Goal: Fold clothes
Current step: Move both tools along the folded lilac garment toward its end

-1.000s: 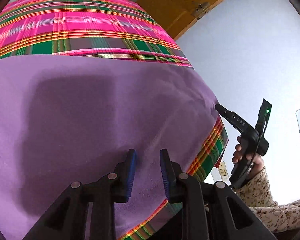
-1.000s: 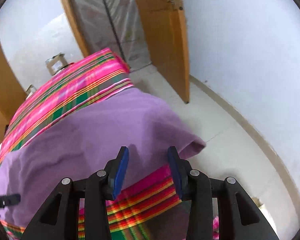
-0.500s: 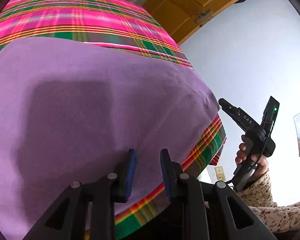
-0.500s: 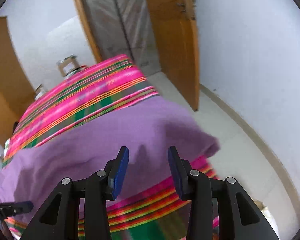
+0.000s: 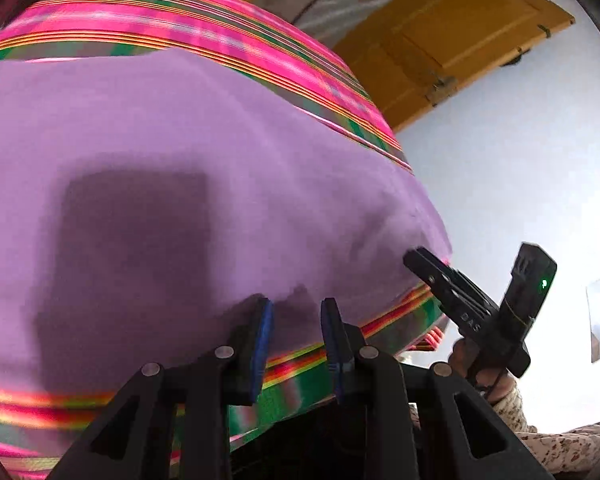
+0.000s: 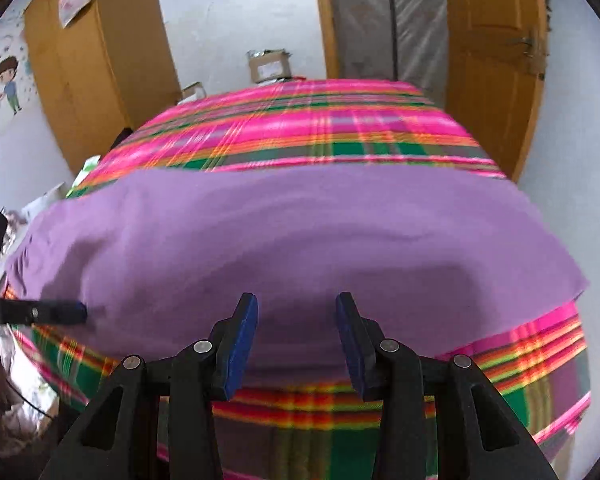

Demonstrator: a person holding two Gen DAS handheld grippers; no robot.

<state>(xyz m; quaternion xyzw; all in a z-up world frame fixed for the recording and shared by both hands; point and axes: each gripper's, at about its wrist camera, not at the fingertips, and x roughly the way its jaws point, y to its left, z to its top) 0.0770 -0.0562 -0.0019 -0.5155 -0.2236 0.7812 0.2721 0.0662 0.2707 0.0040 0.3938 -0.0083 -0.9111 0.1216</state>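
A purple cloth (image 6: 300, 240) lies spread flat over a bright plaid blanket (image 6: 308, 128) of pink, green and orange stripes. It covers the near and middle part of the blanket, and a striped band is free at the far side and along the near edge.

The left claw (image 5: 295, 312) is released, its two blue pads (image 5: 260, 340) apart with nothing between them, and its tips are at the near edge of the purple cloth. In the right wrist view its black tip (image 6: 44, 312) comes in from the left and reaches the near left edge of the cloth.

The right claw (image 6: 296, 312) is also released, the pads wide apart and empty, and it is over the near edge of the cloth near its middle. In the left wrist view this claw (image 5: 424, 260) comes in from the right, with a hand (image 5: 468, 360) on its black handle and a flowered sleeve (image 5: 548, 440) behind; its tip is at the near right corner of the cloth.

Behind the blanket there is an orange wooden door (image 6: 496, 60) and a white wall (image 6: 240, 12), and on the far side a cardboard box (image 6: 270, 66)
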